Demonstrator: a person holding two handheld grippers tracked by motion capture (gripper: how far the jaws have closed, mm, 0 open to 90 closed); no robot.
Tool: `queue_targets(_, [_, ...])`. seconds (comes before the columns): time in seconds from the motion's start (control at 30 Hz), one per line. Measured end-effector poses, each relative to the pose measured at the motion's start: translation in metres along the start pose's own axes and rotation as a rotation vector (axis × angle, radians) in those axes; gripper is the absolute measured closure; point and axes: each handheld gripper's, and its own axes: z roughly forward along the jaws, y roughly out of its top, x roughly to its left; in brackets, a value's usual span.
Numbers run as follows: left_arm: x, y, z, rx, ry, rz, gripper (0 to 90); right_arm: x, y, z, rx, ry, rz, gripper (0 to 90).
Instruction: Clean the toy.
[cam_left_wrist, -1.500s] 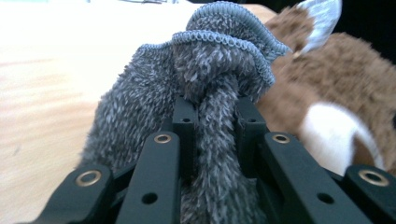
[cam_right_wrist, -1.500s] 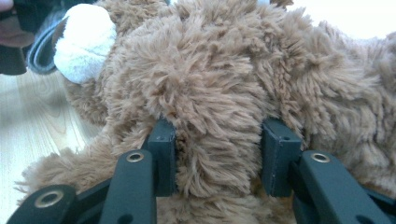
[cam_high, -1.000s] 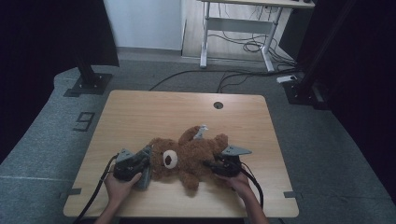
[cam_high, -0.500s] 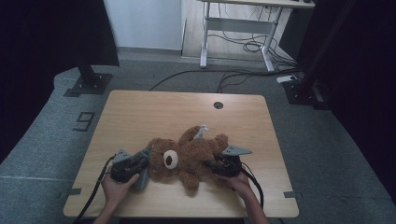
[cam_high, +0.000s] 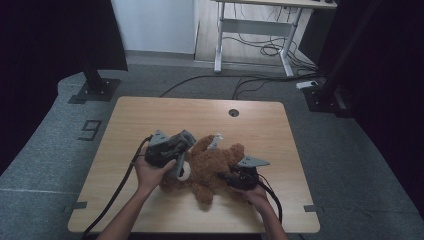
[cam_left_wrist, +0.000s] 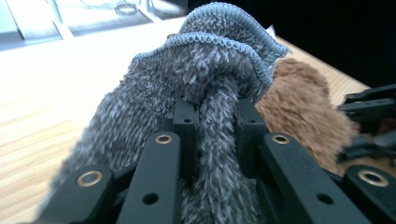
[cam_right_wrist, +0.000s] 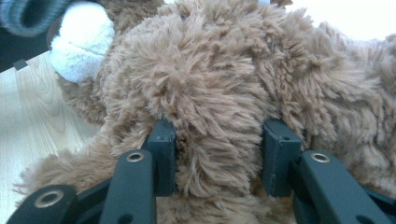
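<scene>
Pulling the knit hat off the teddy bear

Our left gripper (cam_left_wrist: 208, 135) pinches the grey knit hat (cam_left_wrist: 196, 79) beside the teddy bear (cam_high: 212, 167); our right gripper (cam_right_wrist: 217, 154) clamps its body. Next, lift the hat clear.

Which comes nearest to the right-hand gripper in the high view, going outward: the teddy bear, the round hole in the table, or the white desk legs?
1. Teddy bear, clamped in the right gripper.
2. Round hole, far table edge.
3. White desk legs, on the floor beyond the table.

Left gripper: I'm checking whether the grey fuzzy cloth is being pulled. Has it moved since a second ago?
Yes. The left gripper, shut on the grey fuzzy cloth, has moved up the wooden table, toward its far edge.
</scene>
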Motion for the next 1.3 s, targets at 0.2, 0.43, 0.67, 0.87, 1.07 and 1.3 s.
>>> queue_targets(0.2, [0.003, -0.013, 0.013, 0.063, -0.027, -0.022, 75.5, 0.003, 0.002, -0.001, 0.003, -0.007, -0.029, 49.7])
queue_targets(0.43, [0.000, -0.035, 0.007, 0.021, -0.049, -0.042, 76.6, 0.005, 0.013, -0.021, -0.035, 0.000, 0.009, 36.9])
queue_targets(0.67, [-0.010, -0.051, -0.001, -0.030, -0.047, -0.028, 77.3, 0.000, 0.043, -0.053, -0.135, -0.082, 0.039, 24.4])
queue_targets(0.87, [-0.017, -0.058, -0.005, -0.049, -0.048, -0.020, 77.4, -0.008, 0.069, -0.032, -0.085, -0.096, 0.038, 18.7])
queue_targets(1.07, [-0.019, -0.061, -0.008, -0.057, -0.055, -0.019, 77.4, -0.014, 0.064, -0.006, 0.027, -0.093, 0.033, 13.7])
queue_targets(1.3, [-0.027, -0.067, -0.012, -0.075, -0.052, -0.002, 77.4, -0.001, 0.035, -0.007, 0.073, -0.054, 0.025, 7.0])
